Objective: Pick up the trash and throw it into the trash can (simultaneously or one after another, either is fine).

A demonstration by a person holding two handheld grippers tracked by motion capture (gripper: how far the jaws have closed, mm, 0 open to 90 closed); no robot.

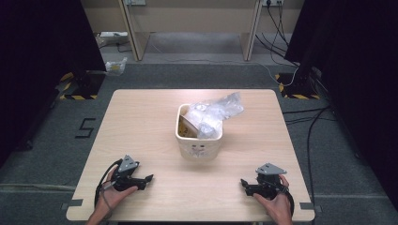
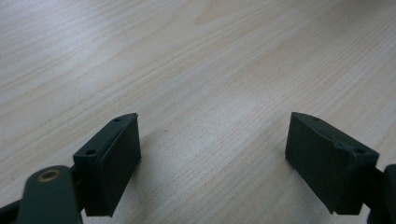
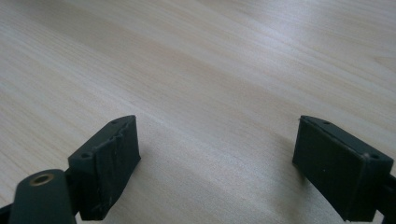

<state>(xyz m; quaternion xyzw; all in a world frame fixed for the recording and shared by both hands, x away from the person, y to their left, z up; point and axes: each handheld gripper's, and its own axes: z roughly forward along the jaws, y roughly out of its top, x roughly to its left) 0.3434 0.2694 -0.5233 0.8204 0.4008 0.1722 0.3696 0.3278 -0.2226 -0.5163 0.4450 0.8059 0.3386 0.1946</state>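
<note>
A cream square bin (image 1: 199, 140) stands mid-table with crumpled clear plastic (image 1: 217, 112) spilling over its far right rim and a brownish item inside. My left gripper (image 1: 149, 179) rests low at the front left of the wooden table (image 1: 141, 122), held by a hand, pointing right. In the left gripper view its jaws stand wide apart over bare wood, left gripper (image 2: 212, 140) open and empty. My right gripper (image 1: 244, 183) sits at the front right, pointing left. In the right gripper view the right gripper (image 3: 217, 144) is open with nothing between its jaws.
Beyond the table lie grey carpet, trailing cables (image 1: 309, 122) on the right, a wooden desk frame (image 1: 192, 28) at the back and dark curtains on both sides. A small clear packet (image 1: 116, 65) lies on the floor at the back left.
</note>
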